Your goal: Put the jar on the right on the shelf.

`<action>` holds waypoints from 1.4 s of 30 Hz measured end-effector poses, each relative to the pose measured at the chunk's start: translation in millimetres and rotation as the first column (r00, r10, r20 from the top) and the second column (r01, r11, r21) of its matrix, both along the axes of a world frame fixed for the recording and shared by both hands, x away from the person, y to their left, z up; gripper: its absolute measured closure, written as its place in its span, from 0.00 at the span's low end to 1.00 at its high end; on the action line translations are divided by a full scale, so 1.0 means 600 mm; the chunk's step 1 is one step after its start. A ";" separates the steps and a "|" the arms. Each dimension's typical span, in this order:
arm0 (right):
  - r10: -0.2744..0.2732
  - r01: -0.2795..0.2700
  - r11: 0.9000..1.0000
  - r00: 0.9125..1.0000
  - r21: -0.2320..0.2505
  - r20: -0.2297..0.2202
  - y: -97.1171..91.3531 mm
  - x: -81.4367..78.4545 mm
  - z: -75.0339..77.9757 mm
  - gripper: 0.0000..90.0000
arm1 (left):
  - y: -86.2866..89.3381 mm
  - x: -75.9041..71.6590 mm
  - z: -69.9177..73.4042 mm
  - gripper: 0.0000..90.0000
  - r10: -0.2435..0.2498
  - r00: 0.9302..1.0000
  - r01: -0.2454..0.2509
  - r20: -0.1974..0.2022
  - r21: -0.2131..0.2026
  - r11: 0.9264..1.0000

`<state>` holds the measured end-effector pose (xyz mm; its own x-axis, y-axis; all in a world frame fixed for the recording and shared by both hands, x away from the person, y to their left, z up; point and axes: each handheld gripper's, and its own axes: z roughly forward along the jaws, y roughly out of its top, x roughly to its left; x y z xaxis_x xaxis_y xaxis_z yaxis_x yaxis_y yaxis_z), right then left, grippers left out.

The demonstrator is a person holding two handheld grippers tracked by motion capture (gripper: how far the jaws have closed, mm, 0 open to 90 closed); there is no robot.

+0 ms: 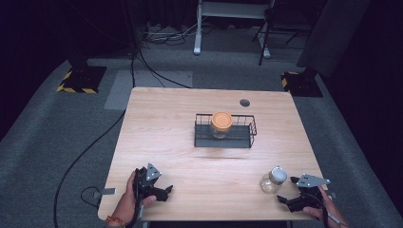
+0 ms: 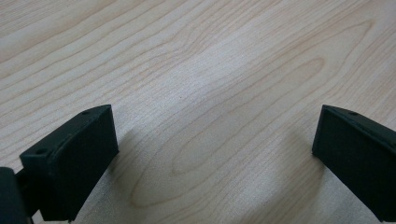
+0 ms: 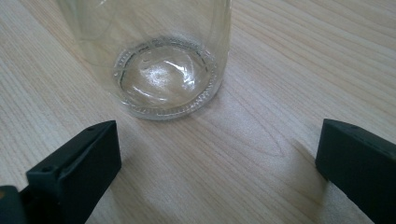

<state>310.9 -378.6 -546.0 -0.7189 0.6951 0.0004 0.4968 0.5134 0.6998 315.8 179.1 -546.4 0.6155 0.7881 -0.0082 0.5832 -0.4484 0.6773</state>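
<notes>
Just ahead of the wide-open right gripper (image 3: 217,161) stands a clear jar (image 3: 159,60) on the table (image 1: 190,156), while the left gripper (image 2: 215,158) gapes wide over bare wood

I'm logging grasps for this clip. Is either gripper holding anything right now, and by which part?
Nothing is held. The left gripper is open over bare table; the right gripper is open just short of the glass jar.
</notes>
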 end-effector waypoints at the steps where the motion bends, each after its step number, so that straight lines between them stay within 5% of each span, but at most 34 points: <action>1: 0.001 -0.001 1.000 1.000 -0.003 -0.002 0.001 0.001 0.001 0.00 | 0.000 0.000 0.000 0.00 0.000 1.000 0.000 0.000 0.000 1.000; 9: 0.015 -0.015 0.999 1.000 -0.032 -0.018 0.006 -0.003 0.010 0.03 | 0.000 0.000 0.000 0.00 -0.001 1.000 0.001 0.000 0.002 1.000; 42: 0.051 -0.049 0.998 0.996 -0.026 0.076 0.037 -0.014 0.074 0.04 | 0.000 0.000 0.000 0.00 -0.001 1.000 0.001 0.000 0.002 1.000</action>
<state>302.5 -356.1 -501.4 -0.7502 0.6572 -0.0726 0.4152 0.5537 0.7218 316.1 179.1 -546.4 0.6163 0.7875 -0.0068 0.5826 -0.4501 0.6767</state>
